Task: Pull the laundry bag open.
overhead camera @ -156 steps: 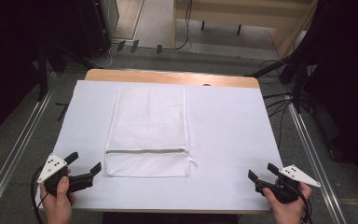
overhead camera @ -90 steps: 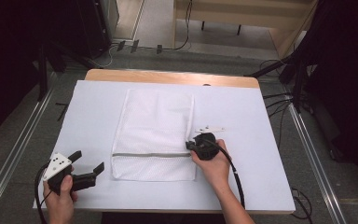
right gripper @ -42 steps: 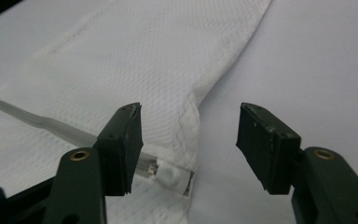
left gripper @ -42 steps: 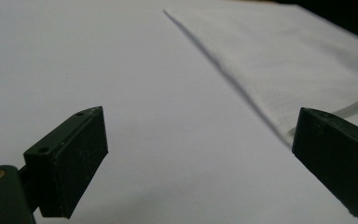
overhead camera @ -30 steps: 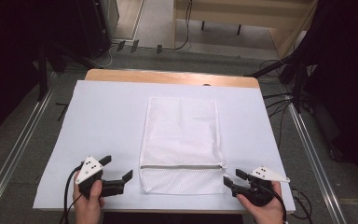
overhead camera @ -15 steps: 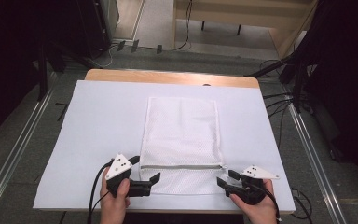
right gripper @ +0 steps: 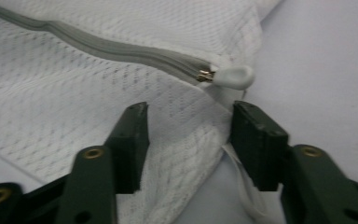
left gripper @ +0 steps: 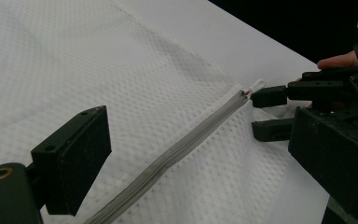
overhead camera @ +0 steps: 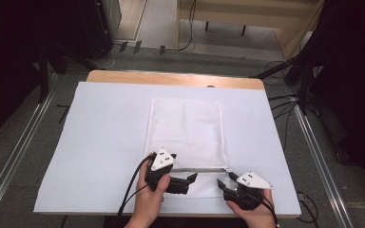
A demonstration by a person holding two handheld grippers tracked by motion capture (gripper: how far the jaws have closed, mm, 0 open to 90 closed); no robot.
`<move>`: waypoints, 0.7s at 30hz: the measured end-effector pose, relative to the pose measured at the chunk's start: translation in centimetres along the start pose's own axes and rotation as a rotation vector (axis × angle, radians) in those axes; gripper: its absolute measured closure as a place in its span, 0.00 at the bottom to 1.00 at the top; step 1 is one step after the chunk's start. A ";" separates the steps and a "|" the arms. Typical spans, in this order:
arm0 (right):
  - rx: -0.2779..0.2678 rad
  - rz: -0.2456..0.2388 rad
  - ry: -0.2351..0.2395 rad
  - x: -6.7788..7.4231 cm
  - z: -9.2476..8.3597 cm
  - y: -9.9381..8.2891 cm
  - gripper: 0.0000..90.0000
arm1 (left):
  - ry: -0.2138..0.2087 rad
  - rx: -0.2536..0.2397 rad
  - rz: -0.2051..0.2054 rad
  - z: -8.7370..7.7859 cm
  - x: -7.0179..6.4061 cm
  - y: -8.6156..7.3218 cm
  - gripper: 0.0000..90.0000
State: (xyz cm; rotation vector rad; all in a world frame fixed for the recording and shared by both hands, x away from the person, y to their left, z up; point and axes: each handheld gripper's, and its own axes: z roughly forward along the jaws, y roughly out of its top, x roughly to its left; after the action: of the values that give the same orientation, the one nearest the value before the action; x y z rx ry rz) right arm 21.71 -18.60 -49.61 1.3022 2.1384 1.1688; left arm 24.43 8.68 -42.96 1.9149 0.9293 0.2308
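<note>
High view shows a flat white mesh laundry bag lying on the pale sheet that covers the table, its grey zipper running across the near end and fully closed. Both hand-held tools sit at that near edge: the left gripper hovers over the zipper's left part, released, with nothing between its jaws, as the left gripper view confirms. In the right gripper view, the right gripper straddles the bag's corner fabric just below the white rubbery zipper pull; its jaws have just been closing, yet the pads look short of pinching the mesh. I judge the work barely begun: bag positioned, grips being set, the unzipping apparently left to do.
</note>
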 end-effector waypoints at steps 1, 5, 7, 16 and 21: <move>-0.003 0.003 -0.023 0.0 0.0 0.0 0.63 | -0.009 0.005 -0.001 0.4 -0.2 0.1 0.07; -0.026 0.052 -0.084 -0.1 0.0 -0.2 0.84 | -0.031 0.032 0.001 1.7 -0.9 0.5 0.07; -0.026 0.061 -0.088 -0.2 0.0 -0.2 0.91 | -0.047 0.034 -0.006 2.3 -1.1 0.9 0.07; -0.016 0.072 -0.055 -0.1 -1.1 0.2 0.51 | -0.052 0.031 -0.009 1.3 -0.6 0.0 0.07; 0.012 0.028 -0.072 0.8 -0.6 -0.4 0.38 | -0.049 0.015 -0.032 0.4 0.4 -0.6 0.07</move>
State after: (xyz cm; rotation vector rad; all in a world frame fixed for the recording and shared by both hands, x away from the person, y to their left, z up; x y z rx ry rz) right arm 20.74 -18.30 -49.48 1.3632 2.0847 1.1048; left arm 24.57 8.82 -43.78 1.9090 0.9308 0.1575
